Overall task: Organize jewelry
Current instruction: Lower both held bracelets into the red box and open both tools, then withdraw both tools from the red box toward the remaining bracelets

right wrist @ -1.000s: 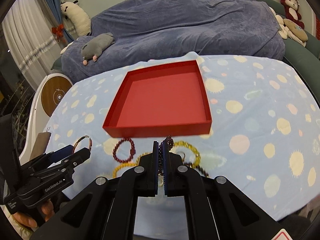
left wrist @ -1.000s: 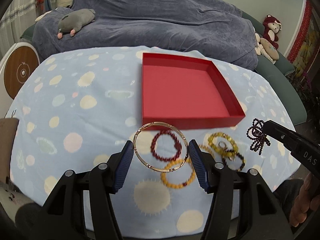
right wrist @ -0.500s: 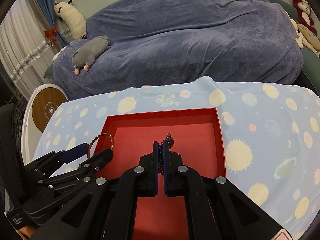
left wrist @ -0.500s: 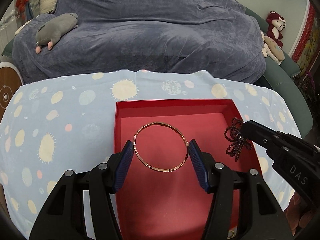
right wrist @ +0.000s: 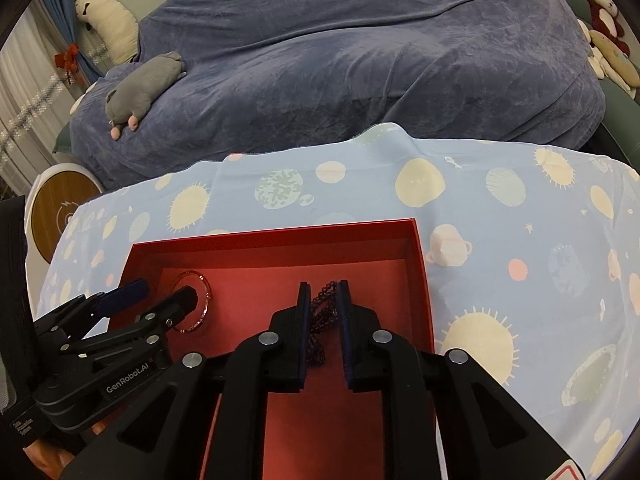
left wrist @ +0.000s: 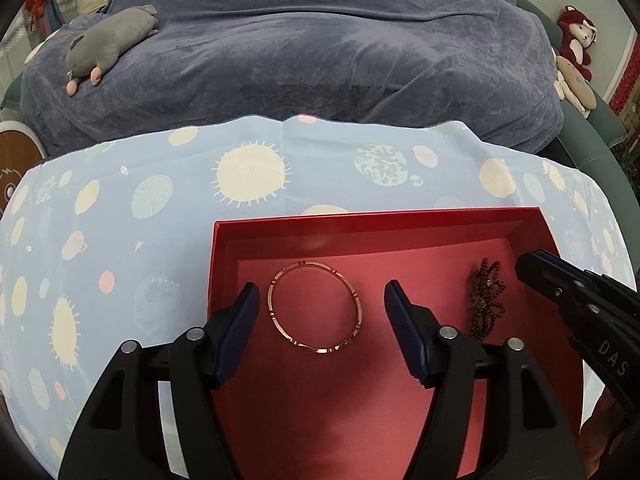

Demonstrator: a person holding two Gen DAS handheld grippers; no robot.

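Jewelry sits in the red box (left wrist: 400, 222) on the planet-print tablecloth (left wrist: 120, 220). We see the left gripper (left wrist: 320, 312) spread wide around the gold bangle (left wrist: 315, 306), not touching. Right gripper (right wrist: 323, 304) is parted, dark bead bracelet (right wrist: 322, 312) lying loose between its fingers.

Black tool (left wrist: 318, 310) — blue pads (left wrist: 240, 322), silver screws.

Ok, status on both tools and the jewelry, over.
Both tools open: left tool, right tool. Bangle and bead string lie loose in red tray. Nothing in the way.
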